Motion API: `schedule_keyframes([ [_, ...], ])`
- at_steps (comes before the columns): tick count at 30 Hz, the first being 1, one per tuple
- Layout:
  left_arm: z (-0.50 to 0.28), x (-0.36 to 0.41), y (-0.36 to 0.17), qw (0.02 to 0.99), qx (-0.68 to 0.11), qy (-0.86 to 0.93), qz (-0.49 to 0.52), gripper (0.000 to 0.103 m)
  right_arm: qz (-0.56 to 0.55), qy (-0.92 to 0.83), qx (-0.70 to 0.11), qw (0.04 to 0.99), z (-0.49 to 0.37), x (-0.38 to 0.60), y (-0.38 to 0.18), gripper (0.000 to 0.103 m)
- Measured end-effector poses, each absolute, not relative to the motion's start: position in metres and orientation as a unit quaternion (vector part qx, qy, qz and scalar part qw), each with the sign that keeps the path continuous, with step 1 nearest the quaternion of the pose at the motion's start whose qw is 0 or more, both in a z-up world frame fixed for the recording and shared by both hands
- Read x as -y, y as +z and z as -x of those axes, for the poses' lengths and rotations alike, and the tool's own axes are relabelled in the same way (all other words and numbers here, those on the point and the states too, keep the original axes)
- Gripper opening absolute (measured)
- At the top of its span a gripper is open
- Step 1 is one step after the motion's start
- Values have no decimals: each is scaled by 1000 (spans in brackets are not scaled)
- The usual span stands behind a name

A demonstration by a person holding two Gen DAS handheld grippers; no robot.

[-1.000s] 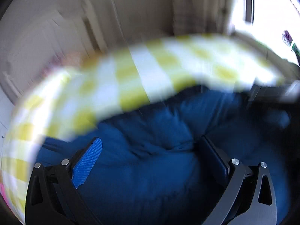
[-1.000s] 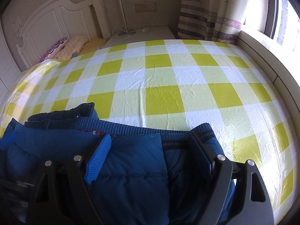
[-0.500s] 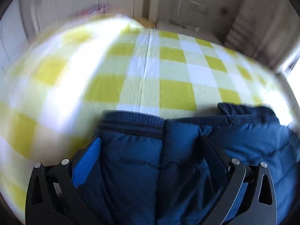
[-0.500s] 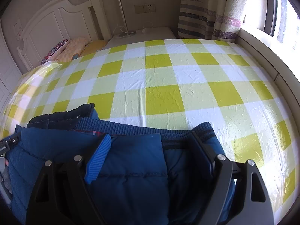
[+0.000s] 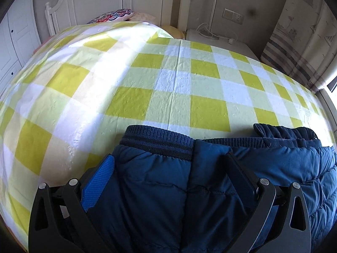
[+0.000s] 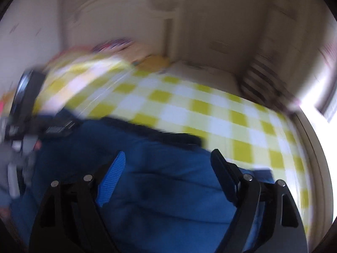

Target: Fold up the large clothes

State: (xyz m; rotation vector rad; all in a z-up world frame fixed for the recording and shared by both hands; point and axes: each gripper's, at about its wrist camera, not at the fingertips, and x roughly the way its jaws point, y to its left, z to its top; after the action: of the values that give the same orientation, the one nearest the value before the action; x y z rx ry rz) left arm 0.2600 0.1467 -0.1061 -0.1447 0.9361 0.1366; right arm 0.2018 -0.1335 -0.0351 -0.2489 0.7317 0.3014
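1. The left gripper [image 5: 168,164] hangs low over a blue padded jacket [image 5: 210,179], its jaws spread wide with the quilted cloth and ribbed hem [image 5: 158,139] lying between them; I cannot tell whether the pads touch the cloth.
2. The jacket lies on a bed [image 5: 168,84] covered by a yellow-and-white checked sheet, at the near edge, its hem pointing toward the headboard [image 5: 105,2].
3. A patterned pillow [image 5: 113,15] sits at the head of the bed, a white nightstand [image 5: 219,42] beside it.
4. The right wrist view is motion-blurred. The right gripper [image 6: 166,162] has its jaws spread above the jacket [image 6: 168,189], not pinching it.
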Motion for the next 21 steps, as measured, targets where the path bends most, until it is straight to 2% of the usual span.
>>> schedule_keyframes([
  [3,-259,-150,-106,889,-446,66,77,99,210,150,-411,874,-218,89,-87,86],
  [7,-260,-152,-107,887,-449,67,81,99,120,183,-435,873,-231,120,-84,86],
  [13,-259,-152,-107,888,-448,68,80,99,58,46,-419,905,-227,214,-70,88],
  [17,-259,-153,-108,887,-449,68,80,99,-78,65,-446,890,-235,277,-97,89],
  [21,-257,-154,-105,889,-446,69,80,99,-29,50,-442,895,-234,264,-96,90],
])
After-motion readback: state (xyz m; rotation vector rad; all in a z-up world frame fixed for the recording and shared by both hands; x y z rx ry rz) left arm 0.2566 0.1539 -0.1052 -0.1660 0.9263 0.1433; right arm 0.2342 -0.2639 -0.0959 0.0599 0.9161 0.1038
